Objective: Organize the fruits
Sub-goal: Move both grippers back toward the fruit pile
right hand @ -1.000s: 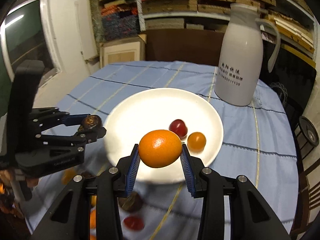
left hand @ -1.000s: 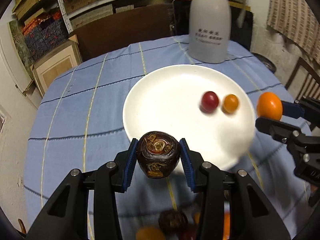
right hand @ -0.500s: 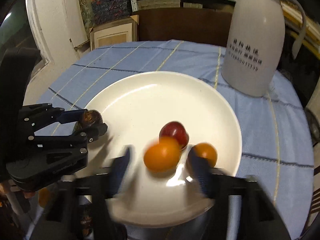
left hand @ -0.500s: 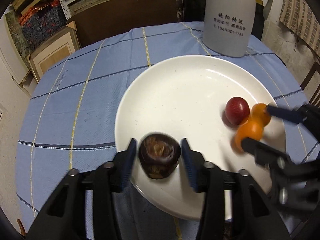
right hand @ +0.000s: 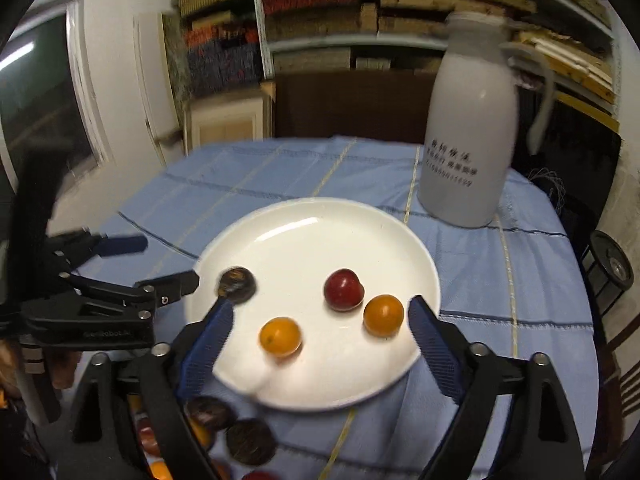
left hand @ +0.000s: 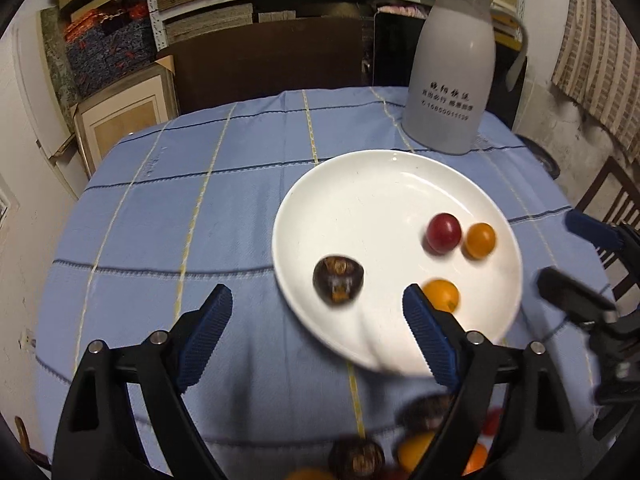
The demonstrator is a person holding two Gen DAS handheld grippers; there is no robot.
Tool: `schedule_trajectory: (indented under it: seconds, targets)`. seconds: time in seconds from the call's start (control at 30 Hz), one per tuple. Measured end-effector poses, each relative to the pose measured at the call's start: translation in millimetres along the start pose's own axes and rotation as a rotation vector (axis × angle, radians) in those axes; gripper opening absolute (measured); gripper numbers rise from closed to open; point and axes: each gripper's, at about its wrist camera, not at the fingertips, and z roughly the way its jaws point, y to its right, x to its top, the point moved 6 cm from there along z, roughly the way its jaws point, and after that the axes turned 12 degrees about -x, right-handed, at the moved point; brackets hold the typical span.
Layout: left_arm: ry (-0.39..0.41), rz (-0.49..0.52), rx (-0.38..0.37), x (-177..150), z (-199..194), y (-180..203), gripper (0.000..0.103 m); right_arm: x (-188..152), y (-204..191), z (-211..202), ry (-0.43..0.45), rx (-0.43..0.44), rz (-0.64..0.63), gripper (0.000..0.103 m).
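Fruits sit four to the white plate [right hand: 416, 264], both tools spread wide and holding nothing.

From my seat, left to right: my left gripper [left hand: 316, 322] hangs empty off the plate's near-left rim, then dark fruit [left hand: 338, 280], orange fruit [left hand: 440, 295], red fruit [left hand: 443, 233], small orange one [left hand: 480, 240], my right gripper [right hand: 320, 334]. Round fruit may roll if I bump that rim. More fruit lies at the blue tablecloth's [left hand: 168, 216] near edge; jug [left hand: 450, 76] at the far edge, shelves behind.

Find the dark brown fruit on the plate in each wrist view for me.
Left wrist: dark brown fruit at the plate's near-left edge.
Right wrist: dark brown fruit at the plate's left rim, by the left gripper.
Shared landmark: the red fruit.
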Motion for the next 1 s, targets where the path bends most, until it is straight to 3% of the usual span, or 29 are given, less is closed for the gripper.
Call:
schedule_trajectory:
  seconds: [0.1, 0.33, 0.5, 0.67, 0.8, 0.9, 1.0]
  targets:
    - [0.029, 0.004, 0.000, -15, -29, 2, 0.085, -7, 7, -46, 0.122, 0.002, 0.045, 0.099]
    - [0.074, 0.034, -0.015, -58, -88, 12, 0.085, -42, 17, -165, 0.469, -0.062, 0.108, 0.100]
    - [0.049, 0.108, -0.043, -107, -109, 30, 0.087, -86, 3, -153, 0.186, 0.024, 0.045, 0.099]
    - [-0.019, 0.145, -0.063, -153, -108, 33, 0.087, -149, -29, -126, -0.021, 0.029, -0.118, 0.098]
    - [-0.052, 0.118, -0.065, -173, -105, 19, 0.087, -189, -59, -109, -0.169, 0.109, -0.174, 0.087]
    - [-0.061, 0.097, -0.068, -179, -105, 9, 0.087, -200, -78, -101, -0.219, 0.154, -0.190, 0.085]
    - [-0.072, 0.098, -0.075, -183, -104, 5, 0.087, -201, -92, -94, -0.236, 0.164, -0.220, 0.077]
